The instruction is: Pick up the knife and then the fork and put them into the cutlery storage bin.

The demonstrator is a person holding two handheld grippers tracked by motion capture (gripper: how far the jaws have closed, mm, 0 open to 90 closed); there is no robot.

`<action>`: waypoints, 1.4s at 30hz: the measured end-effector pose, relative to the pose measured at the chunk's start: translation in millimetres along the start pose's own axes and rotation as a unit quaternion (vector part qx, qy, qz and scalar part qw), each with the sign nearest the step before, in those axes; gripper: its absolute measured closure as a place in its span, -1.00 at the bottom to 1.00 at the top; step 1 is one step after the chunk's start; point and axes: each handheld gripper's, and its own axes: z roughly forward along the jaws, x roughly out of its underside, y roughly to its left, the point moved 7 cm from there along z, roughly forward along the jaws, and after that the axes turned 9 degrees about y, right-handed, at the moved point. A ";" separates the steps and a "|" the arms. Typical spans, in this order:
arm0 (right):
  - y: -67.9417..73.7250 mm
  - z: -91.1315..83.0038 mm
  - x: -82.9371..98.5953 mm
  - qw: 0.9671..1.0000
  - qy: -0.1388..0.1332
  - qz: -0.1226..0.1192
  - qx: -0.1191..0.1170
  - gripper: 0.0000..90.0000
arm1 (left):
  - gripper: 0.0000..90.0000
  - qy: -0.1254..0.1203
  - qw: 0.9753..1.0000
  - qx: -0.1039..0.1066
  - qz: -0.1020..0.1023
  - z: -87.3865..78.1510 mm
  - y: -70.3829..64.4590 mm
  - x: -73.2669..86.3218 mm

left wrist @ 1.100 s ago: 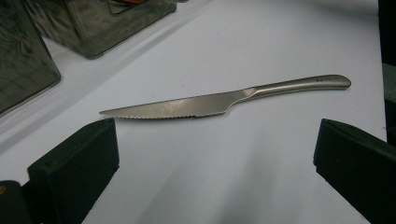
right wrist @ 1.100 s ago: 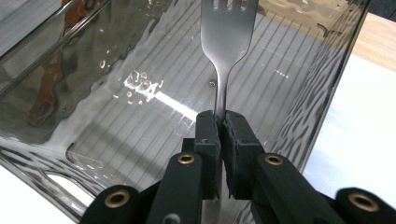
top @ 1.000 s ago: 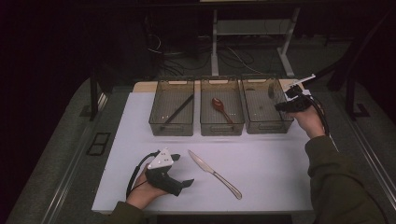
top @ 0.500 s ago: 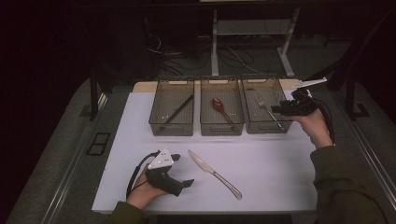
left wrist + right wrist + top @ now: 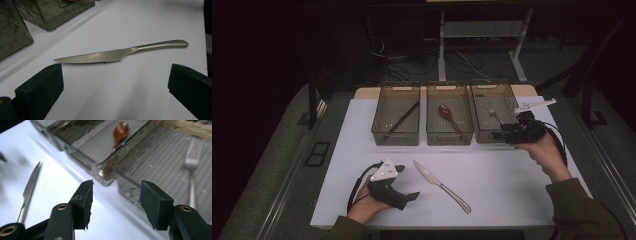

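1. High view: the left gripper rests on the white mat at about 7 o'clock, held in the person's hand. A steel knife lies flat just beside it toward 3 o'clock, blade tip pointing to 10 o'clock, handle to 4 o'clock. Three clear bins stand side by side at 12 o'clock: the left one holds a dark stick, the middle one a brown spoon, the right one a fork. The right gripper hovers at the right bin's near corner, at 3 o'clock.

2. Left gripper view: the jaws stand wide apart and empty. The knife lies crosswise beyond them, untouched, serrated edge facing the jaws. Bins stand at 11 o'clock.

3. Right gripper view: the jaws are parted, holding nothing. Beyond them stands the wall between two bins; the spoon lies at 12 o'clock, the fork at 2 o'clock, the knife at 9 o'clock on the mat.
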 end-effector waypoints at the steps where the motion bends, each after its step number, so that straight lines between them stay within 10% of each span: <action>1: 4.2 1.4 1.6 1.000 0.002 -0.005 -0.002 -0.04 | -1.00 0.000 1.000 0.000 0.000 0.1 -0.1 0.0; 7: 28.9 10.7 7.9 0.999 0.018 -0.027 -0.025 0.03 | -1.00 0.000 1.000 -0.001 0.001 -0.2 0.6 0.3; 20: 98.1 35.5 39.3 0.990 0.051 -0.108 -0.072 0.84 | -1.00 0.000 1.000 -0.004 0.003 -0.6 1.2 0.4; 42: 169.3 66.9 94.4 0.958 0.120 -0.220 -0.137 0.97 | -1.00 0.005 1.000 -0.005 0.001 0.2 1.0 1.1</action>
